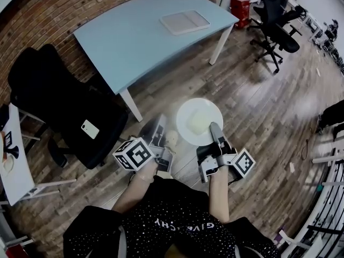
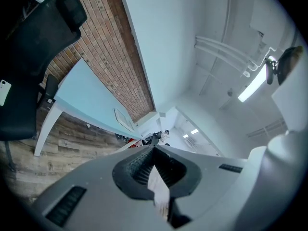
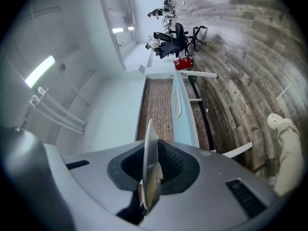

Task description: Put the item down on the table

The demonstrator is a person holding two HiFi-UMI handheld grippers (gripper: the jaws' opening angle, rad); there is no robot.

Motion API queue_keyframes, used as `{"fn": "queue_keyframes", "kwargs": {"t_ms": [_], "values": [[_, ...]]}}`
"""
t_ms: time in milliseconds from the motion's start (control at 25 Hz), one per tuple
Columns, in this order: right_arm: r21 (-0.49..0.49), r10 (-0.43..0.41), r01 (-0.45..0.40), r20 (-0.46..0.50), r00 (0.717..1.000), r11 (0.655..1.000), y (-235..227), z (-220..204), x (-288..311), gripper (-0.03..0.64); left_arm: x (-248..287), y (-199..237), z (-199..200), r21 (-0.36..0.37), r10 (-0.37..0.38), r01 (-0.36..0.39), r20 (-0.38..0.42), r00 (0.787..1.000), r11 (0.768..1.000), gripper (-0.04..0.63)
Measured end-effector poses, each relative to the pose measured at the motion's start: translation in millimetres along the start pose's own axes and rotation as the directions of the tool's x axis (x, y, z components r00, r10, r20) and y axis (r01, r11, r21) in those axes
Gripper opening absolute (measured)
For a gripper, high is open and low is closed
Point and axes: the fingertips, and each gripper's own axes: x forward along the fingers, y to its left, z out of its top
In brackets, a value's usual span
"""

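Observation:
A round white plate [image 1: 189, 108] hangs level above the wood floor, with a pale yellowish lump [image 1: 198, 122] lying on it. My right gripper [image 1: 214, 128] is shut on the plate's near rim. In the right gripper view the plate [image 3: 150, 153] shows edge-on between the closed jaws of that gripper [image 3: 147, 191]. My left gripper [image 1: 159, 127] sits to the left of the plate, apart from it. Its jaws [image 2: 159, 191] are shut on a thin white piece [image 2: 158, 189] that I cannot identify. The light blue table [image 1: 123, 42] stands ahead.
A white tray [image 1: 184, 21] lies on the table's far end. A black chair [image 1: 59, 106] with a phone [image 1: 90, 128] on it stands left. Black office chairs [image 1: 277, 23] and a red box [image 1: 240, 8] are at the back right. A beige thing [image 1: 172, 138], perhaps a shoe, shows below the grippers.

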Motion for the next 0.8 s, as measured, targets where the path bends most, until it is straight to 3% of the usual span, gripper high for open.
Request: {"fn": "queue_keyframes", "kwargs": {"t_ms": [640,800], "values": [[-0.008,-0.03,0.03,0.024,0.999,1.0,-9,87,142,0.037,165,31,59,-0.018,-0.03,0.03,-0.027,0.999,0.999,0.011],[-0.005,-0.032,0.032,0.029,0.999,0.999,-7,110,186,0.037,211,36,84,-0.026,-0.067,0.067,-0.008,0.998,0.997,0.011]]}}
